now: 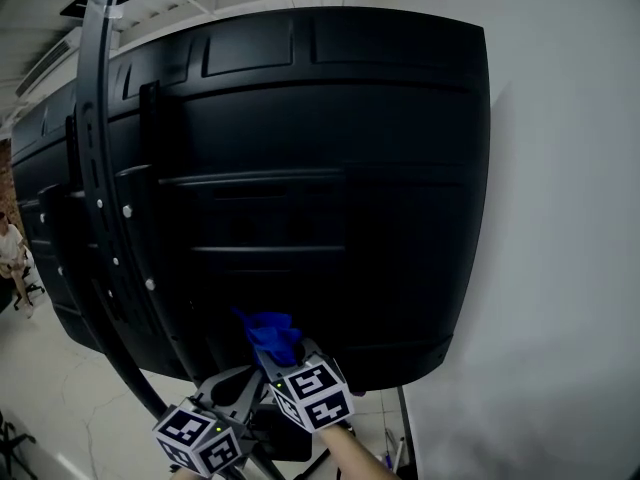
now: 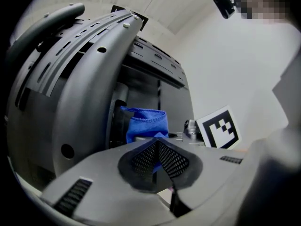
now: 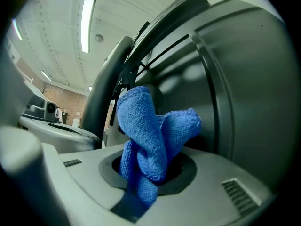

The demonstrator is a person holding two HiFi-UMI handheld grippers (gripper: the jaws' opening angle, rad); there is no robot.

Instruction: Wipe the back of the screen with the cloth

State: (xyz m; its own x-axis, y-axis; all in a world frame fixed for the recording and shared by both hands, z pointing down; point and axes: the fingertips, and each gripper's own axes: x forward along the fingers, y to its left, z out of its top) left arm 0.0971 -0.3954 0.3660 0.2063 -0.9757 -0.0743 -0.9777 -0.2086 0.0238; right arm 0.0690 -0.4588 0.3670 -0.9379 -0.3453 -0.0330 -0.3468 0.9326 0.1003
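The screen's black ribbed back (image 1: 330,168) fills the head view. A bunched blue cloth (image 1: 270,336) sits against its lower edge, and my right gripper (image 1: 275,356) is shut on it from below. In the right gripper view the cloth (image 3: 150,135) bulges out of the jaws beside the dark panel (image 3: 244,79). My left gripper (image 1: 225,396) hangs just left of and below the right one. Its mesh pads (image 2: 157,161) meet with nothing between them. From there the cloth (image 2: 146,124) shows ahead, beside the grey-lit screen back (image 2: 47,102).
A curved black stand arm (image 1: 95,168) with bolts runs down the screen's left side to the floor. A white wall (image 1: 560,218) lies to the right. A person (image 1: 12,253) stands far off at the left edge. Tiled floor (image 1: 60,408) shows below.
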